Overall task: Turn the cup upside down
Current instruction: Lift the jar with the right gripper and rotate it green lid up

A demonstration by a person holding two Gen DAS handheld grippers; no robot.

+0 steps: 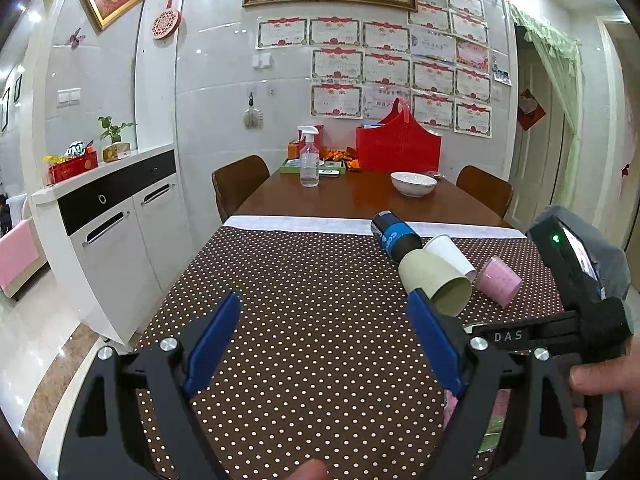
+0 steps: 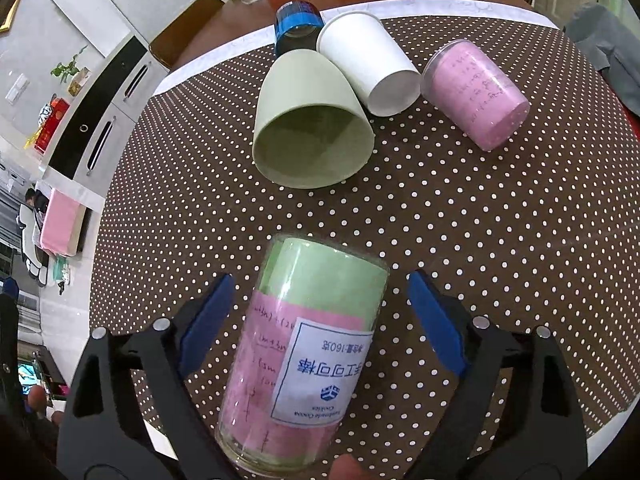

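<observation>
The right tool [image 2: 318,316] stands wide open, its blue pads [image 2: 208,320] clear on both sides of a clear cup [image 2: 304,352] lined with green and pink paper and carrying a white label. That cup sits between the two pads without either one touching it, its closed end pointing away from the tool, over the dotted brown cloth [image 2: 480,240] that covers the bench. I cannot tell whether it rests on the cloth or is raised above it.

Ahead of the right tool, four more cups lie on their sides in a cluster: a pale green cup [image 2: 312,120] with its mouth facing the tool, a white paper cup [image 2: 368,60] touching it on the right, a pink cup [image 2: 476,96] further right, and a blue cup [image 2: 298,26] behind the green one.

The left tool [image 1: 324,336] is also wide open and grips nothing. The same cluster lies ahead and to its right, the green cup just beyond its right pad [image 1: 434,340].
</observation>
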